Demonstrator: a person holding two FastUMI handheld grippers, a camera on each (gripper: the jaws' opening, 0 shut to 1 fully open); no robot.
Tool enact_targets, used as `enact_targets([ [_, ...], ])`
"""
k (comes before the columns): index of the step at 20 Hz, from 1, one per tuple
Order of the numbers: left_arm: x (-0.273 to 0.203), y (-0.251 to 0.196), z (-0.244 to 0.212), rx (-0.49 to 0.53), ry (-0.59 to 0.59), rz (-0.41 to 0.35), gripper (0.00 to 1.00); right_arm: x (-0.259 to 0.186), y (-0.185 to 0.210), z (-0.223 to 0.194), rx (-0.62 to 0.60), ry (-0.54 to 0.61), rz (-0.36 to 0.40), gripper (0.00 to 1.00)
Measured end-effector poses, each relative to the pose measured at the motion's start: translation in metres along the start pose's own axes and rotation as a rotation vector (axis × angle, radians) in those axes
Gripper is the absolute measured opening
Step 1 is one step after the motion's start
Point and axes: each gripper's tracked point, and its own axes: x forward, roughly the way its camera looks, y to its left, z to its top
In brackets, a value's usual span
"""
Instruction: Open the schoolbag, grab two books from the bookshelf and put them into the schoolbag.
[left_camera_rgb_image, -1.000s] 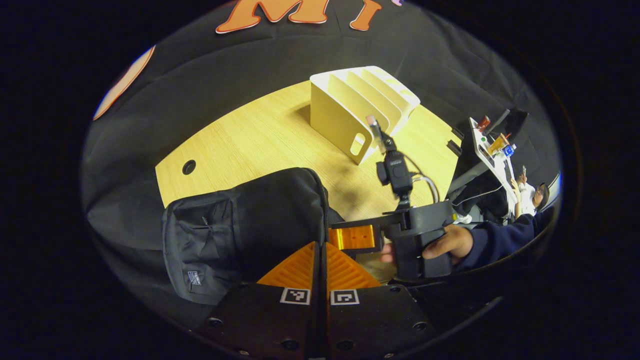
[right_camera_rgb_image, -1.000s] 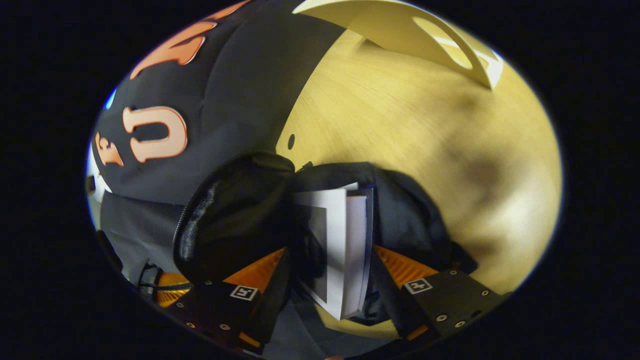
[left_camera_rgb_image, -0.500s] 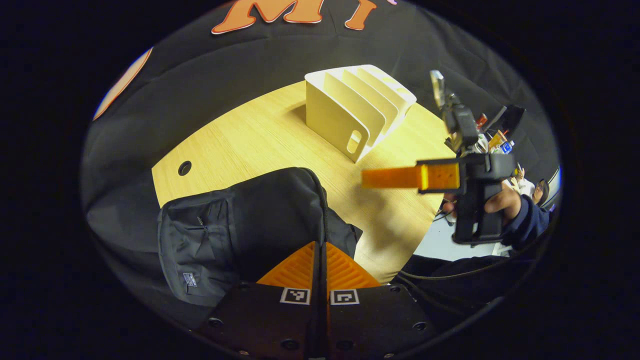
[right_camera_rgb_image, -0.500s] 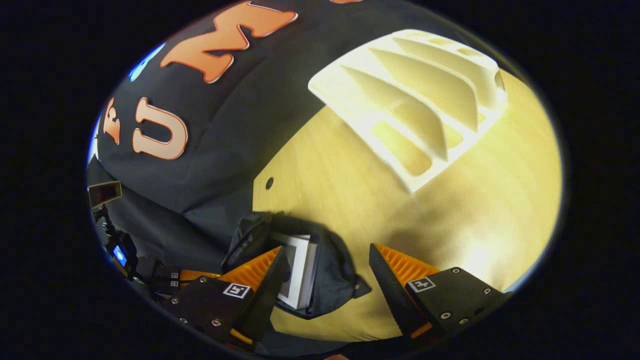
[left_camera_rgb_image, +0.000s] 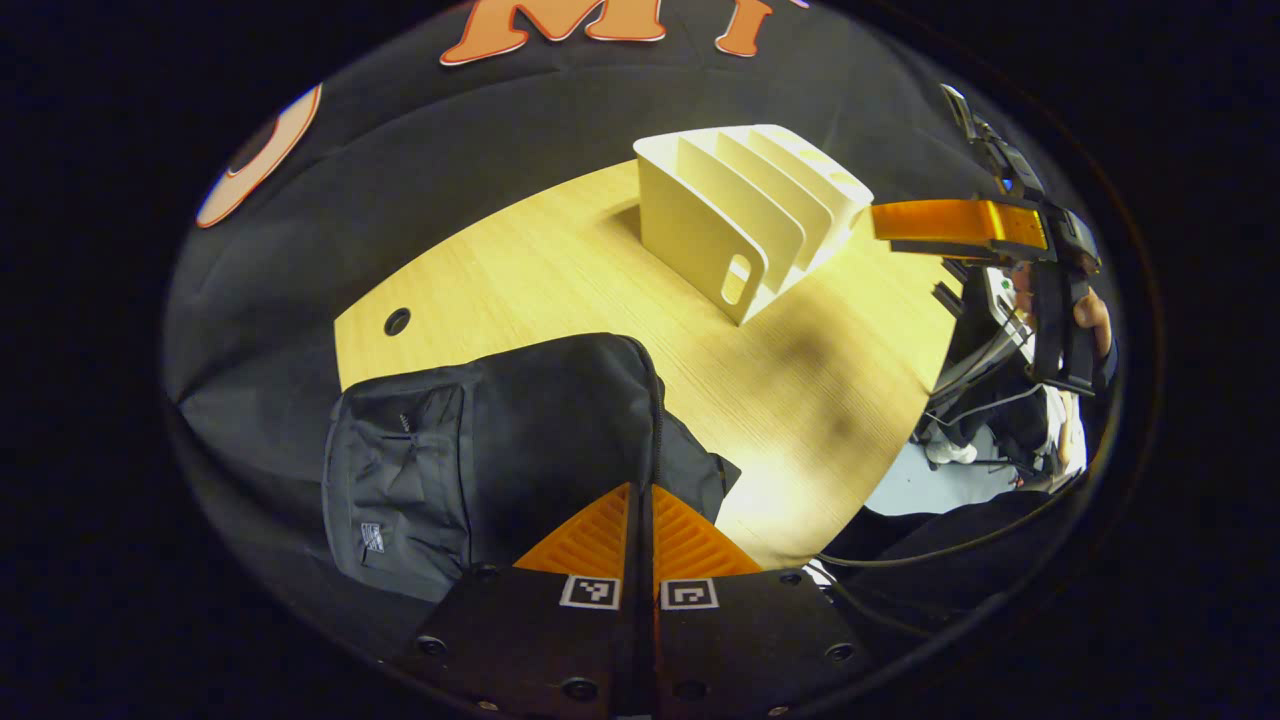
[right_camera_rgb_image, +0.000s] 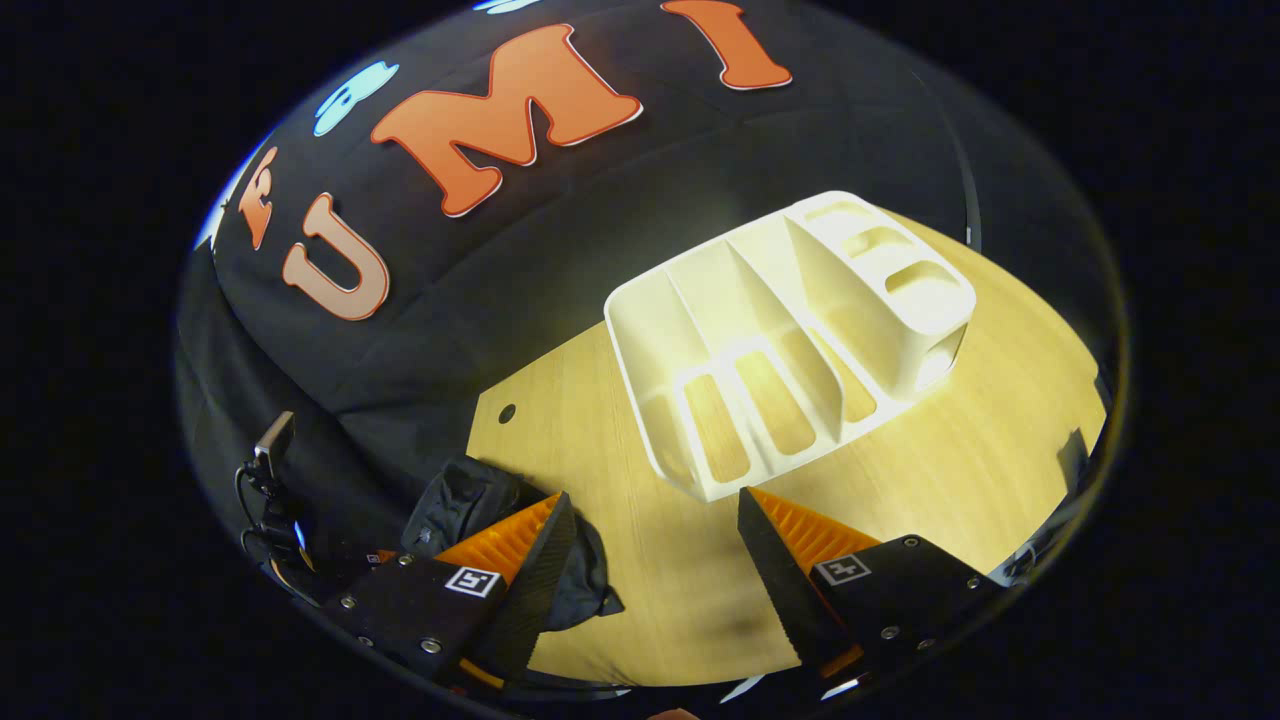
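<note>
Wooden and pale, the table (left_camera_rgb_image: 560, 270) spans both views, its far edge running under the black cloth wall. On it near the back stands the white bookshelf (left_camera_rgb_image: 745, 225), its slots open and bare; in the right gripper view the same bookshelf (right_camera_rgb_image: 790, 340) is seen from above, slots showing the wood through cut-outs in its base. At the table's near edge sits the black schoolbag (left_camera_rgb_image: 500, 450), upright, its front pocket facing left in the left gripper view; its mouth is turned away, so what lies inside cannot be made out. In the right gripper view only a dark corner of the schoolbag (right_camera_rgb_image: 470, 500) shows, mostly hidden behind one finger. The left gripper (left_camera_rgb_image: 642, 520) has its fingers pressed together at the top edge of the bag; whether fabric is pinched between them cannot be told. The right gripper (right_camera_rgb_image: 655, 550) hangs high above the table with its fingers wide apart, holding nothing. In the left gripper view it is seen at the far right, beyond the bookshelf, held by a hand (left_camera_rgb_image: 1092, 315) partly cut off at the edge.
</note>
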Motion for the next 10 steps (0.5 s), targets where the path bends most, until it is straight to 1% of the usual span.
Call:
enact_targets([
  [3, -0.001, -0.004, -0.001, -0.073, -0.003, 0.072, 0.02, -0.007, -0.019, 0.017, -0.098, 0.009, -0.010, 0.98],
  [4, -0.003, -0.010, 0.001, -0.106, -0.010, 0.078, 0.05, -0.010, -0.020, 0.023, -0.122, 0.011, 0.007, 0.98],
  [5, -0.004, -0.017, 0.004, -0.131, -0.019, 0.080, 0.06, -0.012, -0.024, 0.028, -0.144, 0.009, 0.008, 0.98],
  [6, -0.005, -0.020, 0.005, -0.150, -0.033, 0.095, 0.08, -0.012, -0.027, 0.032, -0.167, 0.010, 0.018, 0.98],
  [8, -0.007, -0.030, 0.012, -0.186, -0.056, 0.125, 0.07, -0.017, -0.032, 0.046, -0.210, -0.003, 0.027, 0.99],
  [9, -0.007, -0.038, 0.018, -0.203, -0.073, 0.134, 0.11, -0.019, -0.036, 0.052, -0.233, -0.016, 0.026, 0.98],
  [10, -0.009, -0.044, 0.025, -0.216, -0.093, 0.145, 0.20, -0.023, -0.038, 0.059, -0.258, -0.032, 0.030, 0.98],
])
